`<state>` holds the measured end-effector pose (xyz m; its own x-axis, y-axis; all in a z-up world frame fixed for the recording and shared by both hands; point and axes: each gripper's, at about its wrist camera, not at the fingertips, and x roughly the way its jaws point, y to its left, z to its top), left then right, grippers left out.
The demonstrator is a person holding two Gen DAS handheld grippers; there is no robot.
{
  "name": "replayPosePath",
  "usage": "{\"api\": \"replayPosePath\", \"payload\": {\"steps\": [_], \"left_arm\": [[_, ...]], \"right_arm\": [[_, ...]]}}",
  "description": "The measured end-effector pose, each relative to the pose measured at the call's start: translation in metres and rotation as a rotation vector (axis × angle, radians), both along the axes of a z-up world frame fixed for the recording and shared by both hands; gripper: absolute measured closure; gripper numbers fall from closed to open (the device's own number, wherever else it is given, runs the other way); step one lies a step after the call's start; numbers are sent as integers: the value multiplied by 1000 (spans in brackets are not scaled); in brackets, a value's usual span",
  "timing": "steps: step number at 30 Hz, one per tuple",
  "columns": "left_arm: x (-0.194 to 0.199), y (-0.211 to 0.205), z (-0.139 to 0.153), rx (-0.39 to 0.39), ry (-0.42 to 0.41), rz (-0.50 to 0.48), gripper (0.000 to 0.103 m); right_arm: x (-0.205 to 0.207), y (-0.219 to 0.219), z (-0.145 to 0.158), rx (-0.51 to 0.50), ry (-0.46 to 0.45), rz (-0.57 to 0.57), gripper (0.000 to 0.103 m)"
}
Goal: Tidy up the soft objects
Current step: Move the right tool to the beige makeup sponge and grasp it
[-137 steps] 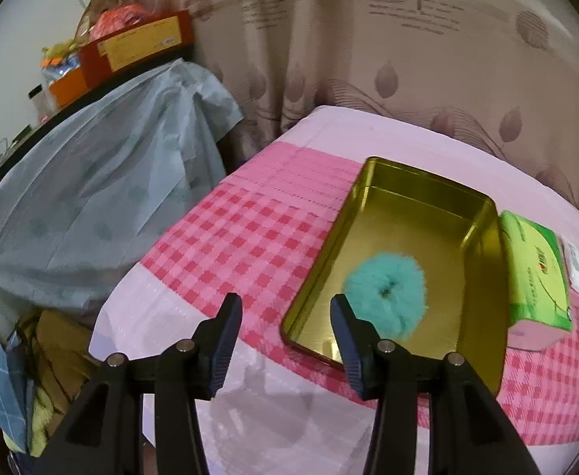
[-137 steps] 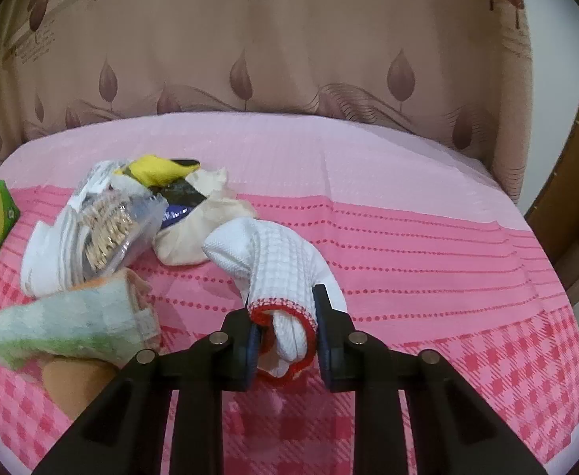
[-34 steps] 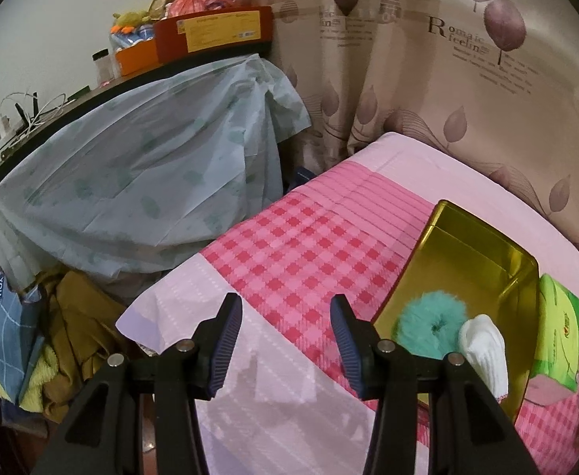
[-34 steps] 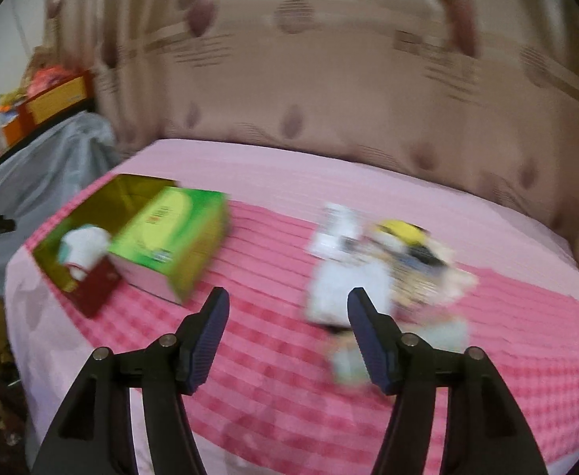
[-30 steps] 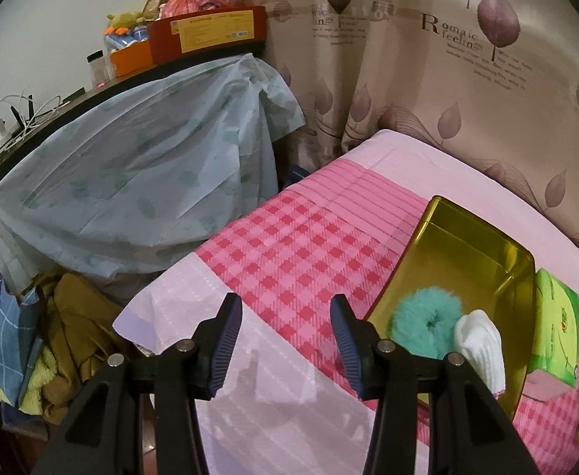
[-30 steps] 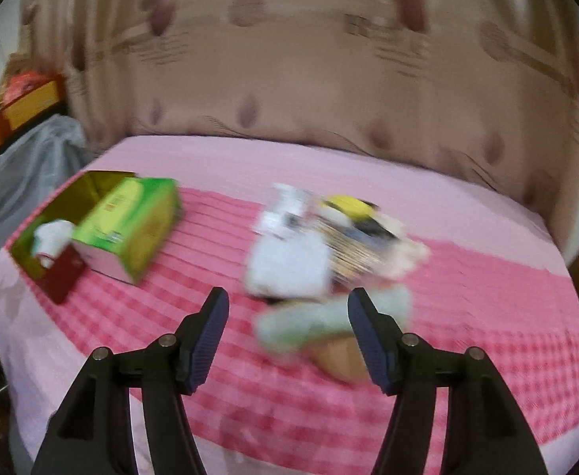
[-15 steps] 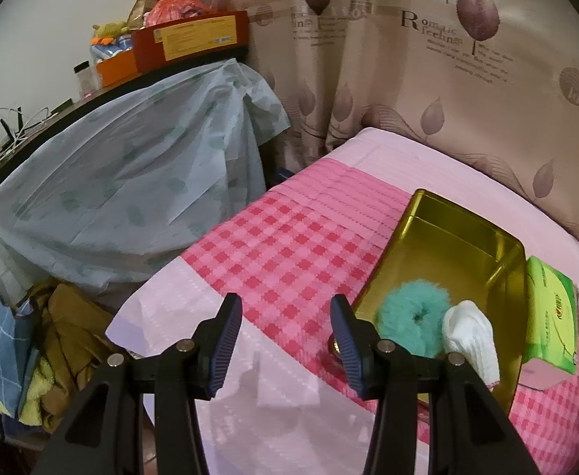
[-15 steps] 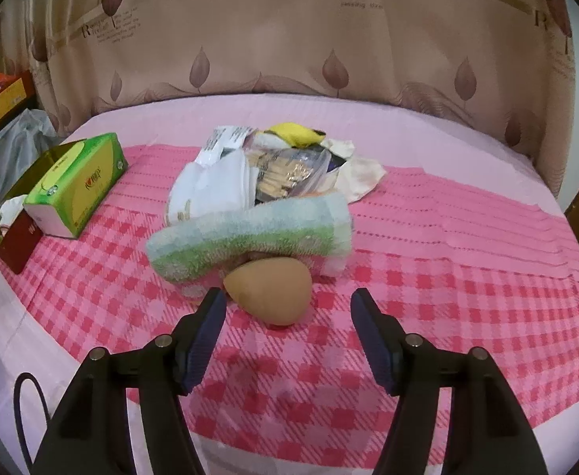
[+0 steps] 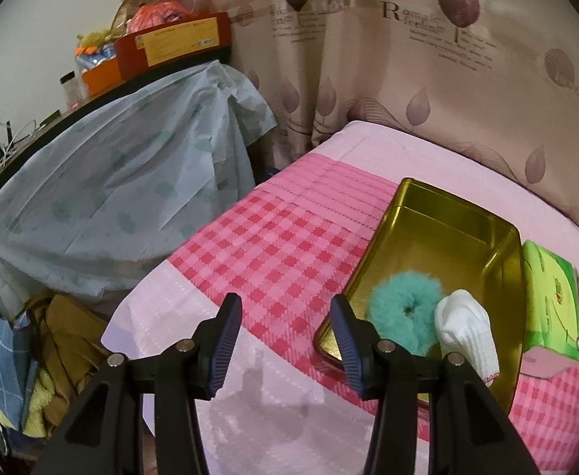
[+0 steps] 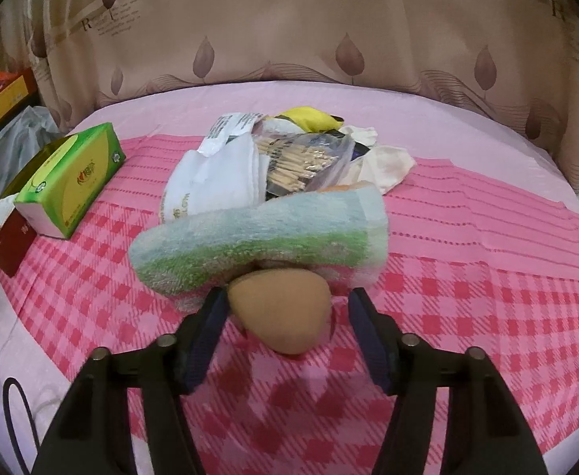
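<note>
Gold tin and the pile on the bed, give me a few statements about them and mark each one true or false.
1. The gold tin holds a teal fluffy scrunchie and a white sock. True.
2. The left gripper is clamped on the scrunchie. False: its jaws stand open over the checked bedcover, holding nothing.
3. The tan teardrop sponge lies between the jaws of the right gripper. True: they have just been closing, but the right pad is not yet on it.
4. The sponge sits on top of the green and white towel. False: its upper end is tucked under the towel's edge.
5. The green tissue pack lies inside the tin. False: it lies beside it.
</note>
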<state>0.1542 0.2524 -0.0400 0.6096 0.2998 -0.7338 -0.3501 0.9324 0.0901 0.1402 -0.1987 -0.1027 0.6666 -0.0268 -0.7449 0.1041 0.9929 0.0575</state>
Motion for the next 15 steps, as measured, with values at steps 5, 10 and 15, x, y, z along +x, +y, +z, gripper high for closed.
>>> {"api": "replayPosePath", "payload": {"steps": [5,10,15], "left_arm": [[2,-10,-3,23,9,-33,56],[3,-20,-6,39,23,-61,56],[-1,-45,-6,58,32,-132,56]], "right_arm": [[0,4,-2,3,-11,12,57],[-5,1,-4,19,-14,-1,58],[-15,-4,-1,-1,-20,-25,58]]}}
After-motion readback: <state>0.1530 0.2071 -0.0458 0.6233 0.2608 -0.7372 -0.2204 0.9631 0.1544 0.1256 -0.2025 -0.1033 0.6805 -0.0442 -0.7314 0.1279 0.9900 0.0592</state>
